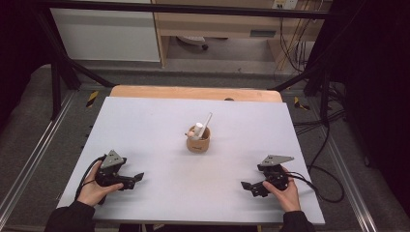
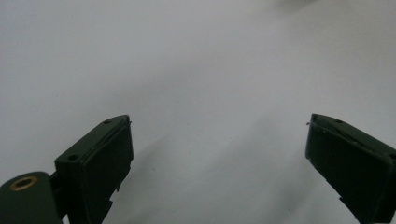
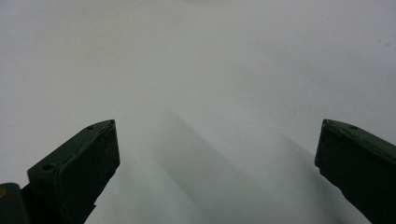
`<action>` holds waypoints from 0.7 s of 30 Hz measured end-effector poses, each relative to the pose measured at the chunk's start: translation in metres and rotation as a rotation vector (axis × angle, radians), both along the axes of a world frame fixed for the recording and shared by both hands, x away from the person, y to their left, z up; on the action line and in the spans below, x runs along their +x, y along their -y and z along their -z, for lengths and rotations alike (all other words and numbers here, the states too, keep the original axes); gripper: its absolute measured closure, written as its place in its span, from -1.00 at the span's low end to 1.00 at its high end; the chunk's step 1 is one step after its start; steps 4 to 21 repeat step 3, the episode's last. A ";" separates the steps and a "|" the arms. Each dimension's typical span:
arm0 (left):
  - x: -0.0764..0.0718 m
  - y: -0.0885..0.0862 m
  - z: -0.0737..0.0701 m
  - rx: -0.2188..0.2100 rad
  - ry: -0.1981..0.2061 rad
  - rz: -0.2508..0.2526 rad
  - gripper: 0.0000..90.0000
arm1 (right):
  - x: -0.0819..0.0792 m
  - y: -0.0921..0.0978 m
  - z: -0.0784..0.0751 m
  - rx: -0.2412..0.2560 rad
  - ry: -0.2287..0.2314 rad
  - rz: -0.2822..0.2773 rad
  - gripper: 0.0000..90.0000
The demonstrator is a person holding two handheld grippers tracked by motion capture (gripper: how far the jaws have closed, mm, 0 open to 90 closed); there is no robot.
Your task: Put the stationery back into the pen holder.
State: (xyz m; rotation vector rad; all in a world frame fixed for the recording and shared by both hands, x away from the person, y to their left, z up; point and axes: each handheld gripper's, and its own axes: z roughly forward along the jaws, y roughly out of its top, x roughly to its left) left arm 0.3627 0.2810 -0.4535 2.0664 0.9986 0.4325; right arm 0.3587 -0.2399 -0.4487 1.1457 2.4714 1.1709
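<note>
A small brown cup stands upright near the middle of the white table, with a white stick-like utensil and other small pieces leaning out of it. My left gripper rests low at the front left, held by a hand, pointing right. My right gripper rests at the front right, pointing left. In the left gripper view the left gripper has its jaws wide apart over bare table. In the right gripper view the right gripper is equally open with nothing between its jaws.
The table's wooden far edge shows beyond the white sheet. Black frame bars flank the table, cables trail on the floor at right, and wooden furniture stands beyond.
</note>
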 end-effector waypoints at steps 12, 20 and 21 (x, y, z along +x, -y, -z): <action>-0.001 -0.001 0.000 -0.004 -0.001 0.001 -0.83 | 0.000 0.000 0.000 0.002 0.002 0.000 -0.98; -0.001 -0.001 0.000 -0.004 -0.001 0.001 -0.83 | 0.000 0.000 0.000 0.002 0.002 0.000 -0.98; -0.001 -0.001 0.000 -0.004 -0.001 0.001 -0.83 | 0.000 0.000 0.000 0.002 0.002 0.000 -0.98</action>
